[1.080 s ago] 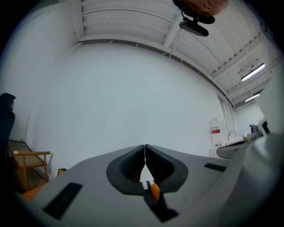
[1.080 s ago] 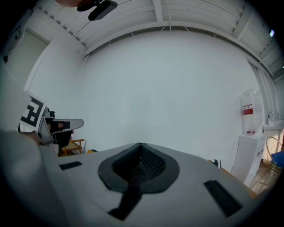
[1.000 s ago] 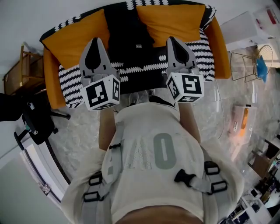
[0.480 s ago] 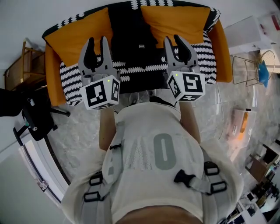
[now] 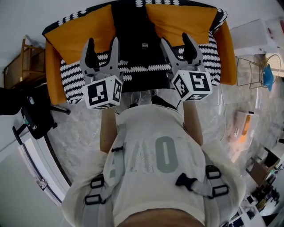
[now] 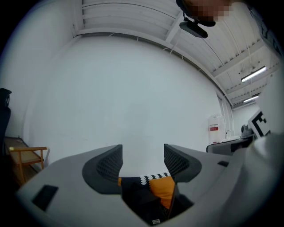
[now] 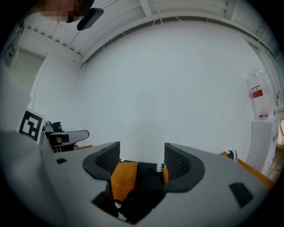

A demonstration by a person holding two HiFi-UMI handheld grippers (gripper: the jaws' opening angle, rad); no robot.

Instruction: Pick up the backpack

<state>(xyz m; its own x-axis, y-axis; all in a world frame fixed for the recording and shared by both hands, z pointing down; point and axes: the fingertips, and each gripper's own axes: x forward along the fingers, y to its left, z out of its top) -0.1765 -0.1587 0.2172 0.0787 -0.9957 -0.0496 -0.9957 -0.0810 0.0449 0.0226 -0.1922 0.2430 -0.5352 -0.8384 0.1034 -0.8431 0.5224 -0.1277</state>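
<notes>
- A pale, marbled stone floor [image 5: 80,133] is seen in the head view, bounded at 12 o'clock by a plain white wall [image 5: 26,13].
- An orange upholstered sofa [image 5: 62,42] is set against that wall, and a black-and-white zigzag-patterned throw [image 5: 73,82] is draped over its seat and back.
- The black fabric backpack [image 5: 133,40] is stood upright at the middle of the sofa, between the two orange back cushions, with its lower part on the throw.
- The left gripper [image 5: 103,44] is held level in front of the sofa at 11 o'clock. Its jaws have just been opening and are spread wide, with nothing between the pads; the backpack is seen beyond them.
- The right gripper [image 5: 175,41] is held at 1 o'clock. Its jaws have likewise just been opening and are spread wide, with nothing pinched; the backpack and an orange cushion are seen past them.
- The backpack is touched by neither gripper.
- A light wooden frame [image 5: 20,66] is placed at 10 o'clock, beside the sofa's arm.
- A black wheeled office chair [image 5: 37,117] is placed at 9 o'clock, near the sofa's corner.
- A thin wire-frame chair [image 5: 250,68] is found at 2 o'clock, and a white cabinet [image 5: 253,29] just above it.
</notes>
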